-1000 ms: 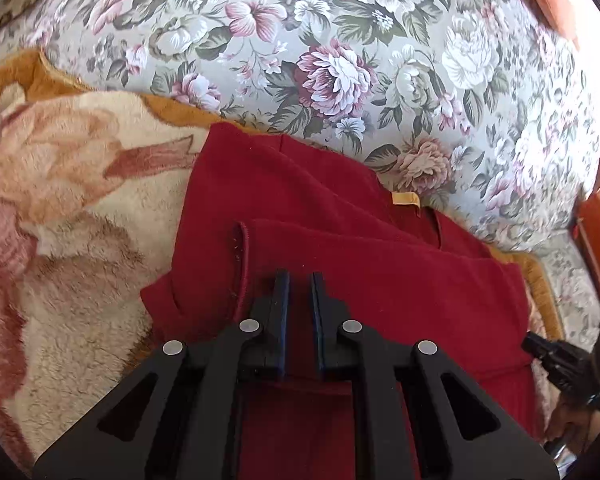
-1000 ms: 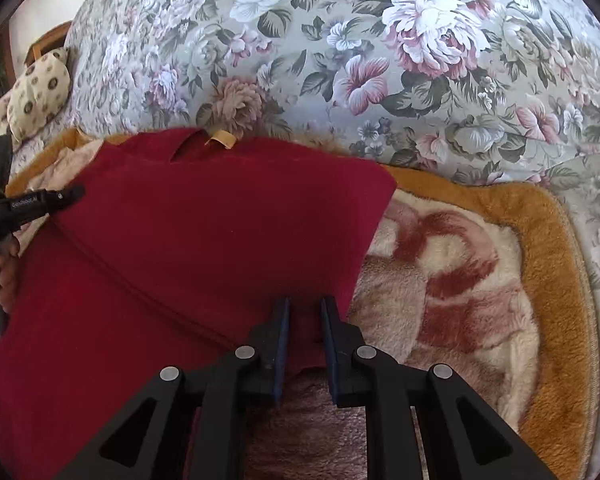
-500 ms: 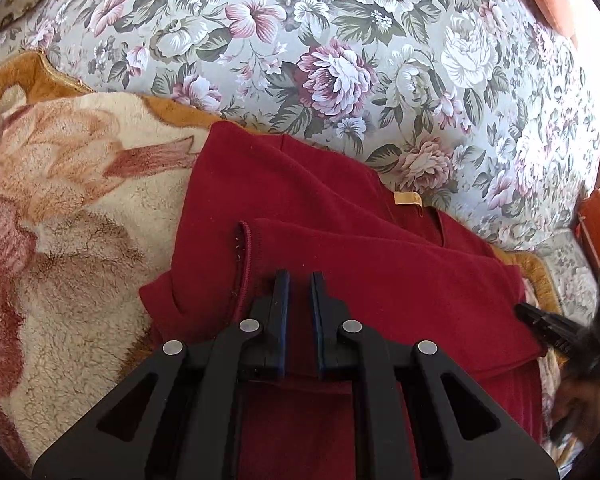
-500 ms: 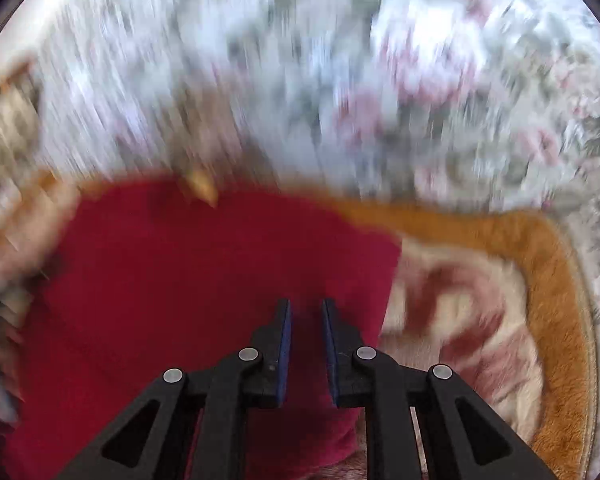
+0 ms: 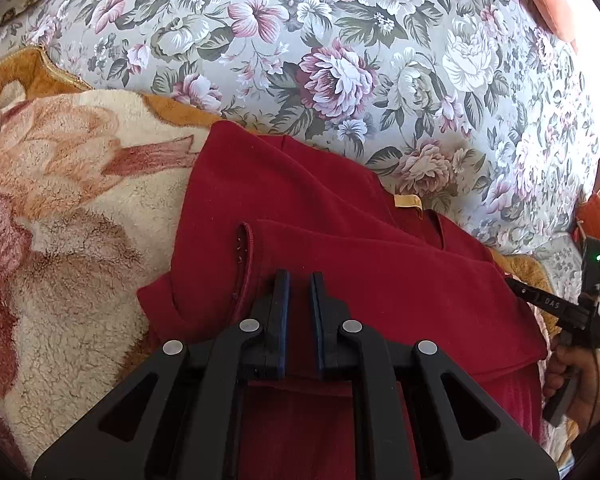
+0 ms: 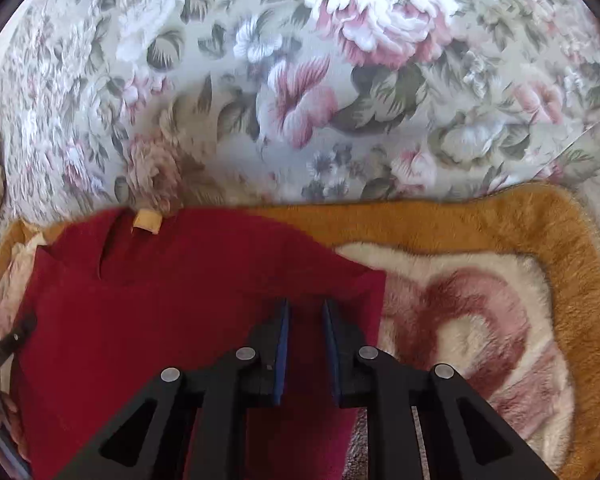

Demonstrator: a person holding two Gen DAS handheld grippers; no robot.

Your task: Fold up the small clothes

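A dark red shirt (image 5: 340, 264) with a small yellow neck label (image 5: 407, 201) lies partly folded on a plush cream and orange blanket (image 5: 72, 208), which is spread over a floral bedspread (image 5: 340, 60). The left hand-held gripper (image 5: 299, 280) has its jaws narrowed on a fold of the shirt near a hemmed edge, with red cloth showing between the blue pads. The right hand-held gripper (image 6: 305, 308) sits at the shirt's right edge, jaws also narrow and red cloth between them, though that view is slightly blurred.
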